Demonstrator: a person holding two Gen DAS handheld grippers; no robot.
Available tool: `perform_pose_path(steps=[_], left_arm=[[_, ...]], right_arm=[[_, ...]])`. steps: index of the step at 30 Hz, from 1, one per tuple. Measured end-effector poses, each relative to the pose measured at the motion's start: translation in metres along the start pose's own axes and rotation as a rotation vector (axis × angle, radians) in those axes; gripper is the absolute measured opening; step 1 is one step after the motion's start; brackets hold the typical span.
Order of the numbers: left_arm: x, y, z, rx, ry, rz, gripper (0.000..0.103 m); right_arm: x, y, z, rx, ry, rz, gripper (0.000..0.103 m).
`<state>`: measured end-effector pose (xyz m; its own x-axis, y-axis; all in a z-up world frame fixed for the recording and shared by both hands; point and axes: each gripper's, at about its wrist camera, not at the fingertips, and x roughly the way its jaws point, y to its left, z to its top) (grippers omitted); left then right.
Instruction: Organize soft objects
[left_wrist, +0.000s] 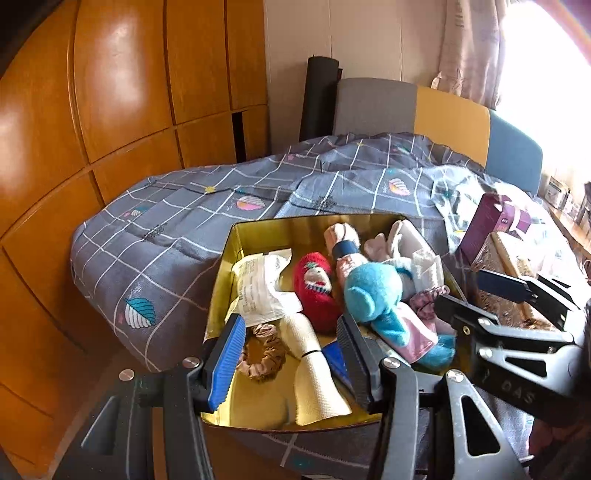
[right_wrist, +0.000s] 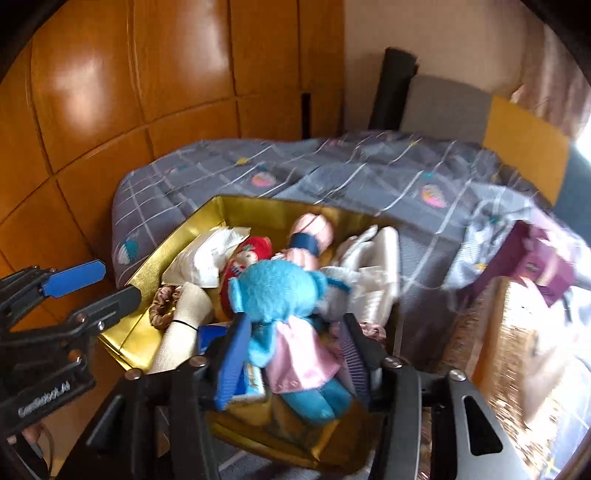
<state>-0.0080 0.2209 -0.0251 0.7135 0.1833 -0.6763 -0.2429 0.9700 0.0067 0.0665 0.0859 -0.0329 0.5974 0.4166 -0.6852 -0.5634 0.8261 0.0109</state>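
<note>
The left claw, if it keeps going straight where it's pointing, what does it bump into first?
Probably the rolled cream cloth in the gold box, lying right between the left claw fingers. The brown scrunchie sits beside it; depth is hard to judge.

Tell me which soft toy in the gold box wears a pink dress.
The blue bear, lying at the box's right side; the red doll beside it has no dress.
</note>
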Motion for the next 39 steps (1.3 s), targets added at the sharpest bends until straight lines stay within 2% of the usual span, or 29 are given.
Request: perform_pose_path(steps=[7,14,22,39], left_arm=[[-0.011,-0.023,0.005,0.023,-0.042,-0.022,0.053],[-0.021,-0.045,0.009,0.047,-0.069,-0.041,0.053],[-0.025,-0.058,0.009,0.075,-0.076,-0.03,0.053],[-0.027,-0.057,0.005,0.068,-0.079,0.02,0.053]], right_arm=[[-0.036,-0.015,-0.008,0.079,-0.092,-0.132,0.081],[-0.056,-0.03,-0.015,0.121,-0.145,-0.193,0.088],[-0.065,-0.045,-0.023,0.167,-0.166,-0.212,0.089],[-0.067,-0.047,-0.025,0.185,-0.172,-0.205,0.09]])
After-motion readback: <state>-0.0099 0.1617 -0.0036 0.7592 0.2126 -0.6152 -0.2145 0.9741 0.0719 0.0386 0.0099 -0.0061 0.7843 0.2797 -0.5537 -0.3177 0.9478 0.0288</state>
